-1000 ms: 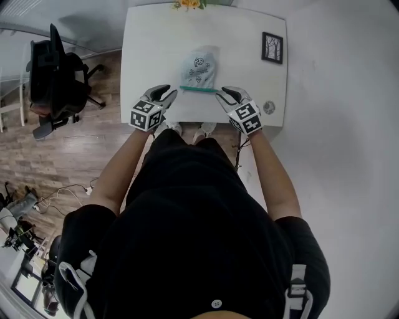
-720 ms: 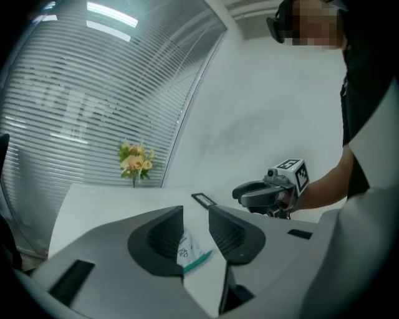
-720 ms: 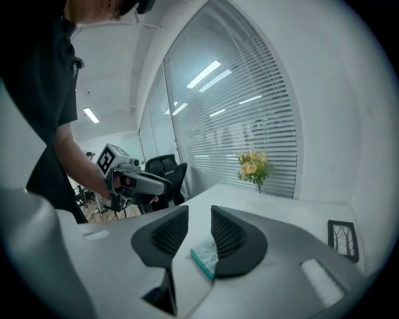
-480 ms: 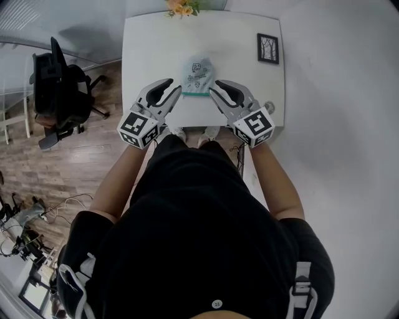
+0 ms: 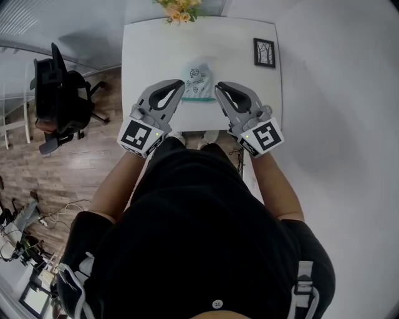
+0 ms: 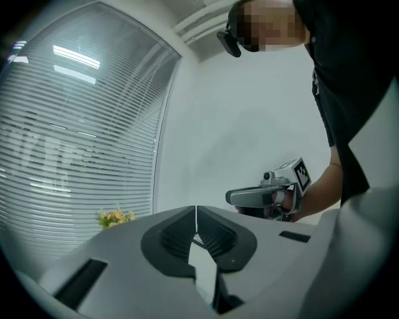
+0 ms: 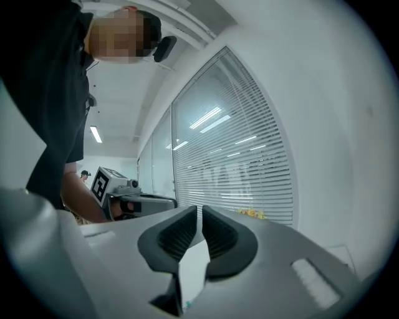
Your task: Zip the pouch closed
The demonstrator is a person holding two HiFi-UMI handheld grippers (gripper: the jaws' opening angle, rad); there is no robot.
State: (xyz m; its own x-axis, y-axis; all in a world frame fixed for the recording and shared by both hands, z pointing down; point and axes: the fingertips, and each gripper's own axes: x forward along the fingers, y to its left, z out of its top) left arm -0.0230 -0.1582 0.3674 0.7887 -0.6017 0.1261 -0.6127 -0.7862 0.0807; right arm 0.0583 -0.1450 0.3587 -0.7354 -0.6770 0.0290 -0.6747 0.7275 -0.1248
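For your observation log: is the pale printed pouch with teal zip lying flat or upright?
Lying flat: the pale printed pouch spreads across the white table.

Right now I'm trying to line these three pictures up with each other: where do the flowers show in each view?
Head view: the flowers sit at the top edge, on the table's far side.
Left gripper view: low on the left.
Right gripper view: small, right of centre.
Shared landmark: the window blinds, behind the flowers in both gripper views and in the head view's top left corner.
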